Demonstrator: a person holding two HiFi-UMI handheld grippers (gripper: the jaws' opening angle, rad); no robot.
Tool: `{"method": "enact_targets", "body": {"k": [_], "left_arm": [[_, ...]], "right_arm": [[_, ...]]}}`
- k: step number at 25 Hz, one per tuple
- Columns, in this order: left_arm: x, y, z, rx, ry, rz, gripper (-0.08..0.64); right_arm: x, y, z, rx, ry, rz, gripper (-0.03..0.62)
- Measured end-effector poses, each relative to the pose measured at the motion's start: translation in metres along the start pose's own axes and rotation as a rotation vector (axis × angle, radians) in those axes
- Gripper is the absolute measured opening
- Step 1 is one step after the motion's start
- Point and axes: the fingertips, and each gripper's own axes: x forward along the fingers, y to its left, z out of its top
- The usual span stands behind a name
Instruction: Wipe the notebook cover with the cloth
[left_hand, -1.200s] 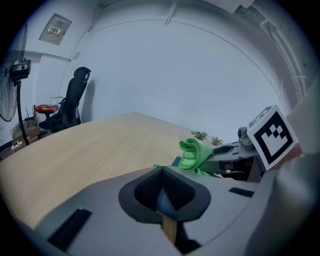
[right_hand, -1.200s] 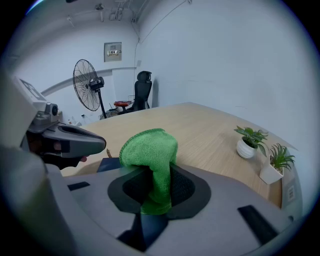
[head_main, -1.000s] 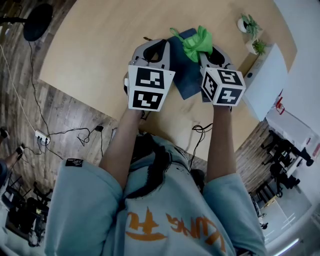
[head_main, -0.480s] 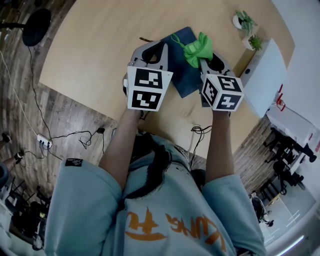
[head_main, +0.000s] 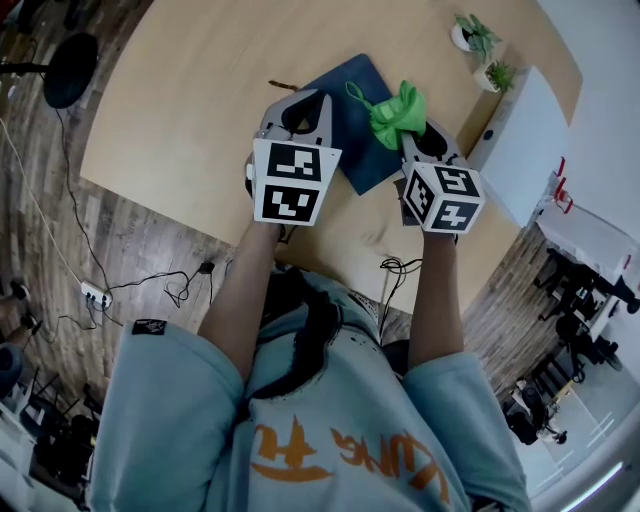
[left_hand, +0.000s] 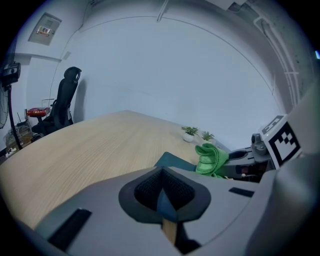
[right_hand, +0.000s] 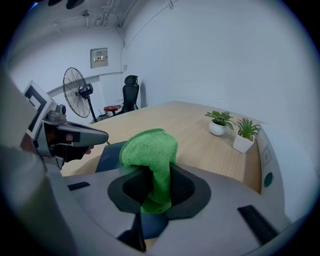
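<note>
A dark blue notebook (head_main: 352, 118) lies flat on the light wooden table (head_main: 200, 90). My right gripper (head_main: 413, 128) is shut on a bunched green cloth (head_main: 392, 112), which hangs over the notebook's right side. In the right gripper view the cloth (right_hand: 150, 150) bulges up out of the shut right gripper (right_hand: 155, 175), with the notebook (right_hand: 107, 152) behind it. My left gripper (head_main: 318, 100) is shut with nothing in it, its tip over the notebook's left part. In the left gripper view the left gripper (left_hand: 161, 172) points past the notebook (left_hand: 172, 161) towards the cloth (left_hand: 211, 159).
Two small potted plants (head_main: 470, 35) (head_main: 497, 75) and a white box (head_main: 520, 140) stand at the table's far right. A thin dark stick (head_main: 283, 84) lies left of the notebook. A fan base (head_main: 70, 42) and cables (head_main: 150, 275) are on the floor.
The right gripper has drawn the cloth back towards the notebook's near right side, so more of the cover's far part shows. The left gripper has hardly moved.
</note>
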Motion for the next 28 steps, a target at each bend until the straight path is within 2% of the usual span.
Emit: {"method": "enact_targets", "body": {"k": [11,15,20,23,28], "left_arm": [[-0.006,-0.014,0.002,0.021,-0.004,-0.028,0.017],[-0.014,-0.015,0.009,-0.016,-0.053,-0.031,0.017],[-0.030,-0.017,0.016,-0.016,-0.096,-0.065,0.017],[-0.042,-0.014,0.024,-0.034,-0.125,-0.055,0.017],[-0.062,-0.025,0.039,-0.025,-0.187,-0.089,0.017]], "right_arm": [[-0.028,-0.015,-0.028,0.094,-0.005,-0.066,0.069],[-0.037,-0.020,-0.037,0.127,-0.008,-0.092,0.069],[-0.048,-0.020,-0.047,0.166,-0.007,-0.135,0.069],[-0.056,-0.021,-0.054,0.214,-0.009,-0.172,0.069],[-0.080,-0.021,-0.044,0.289,-0.088,-0.217,0.069]]}}
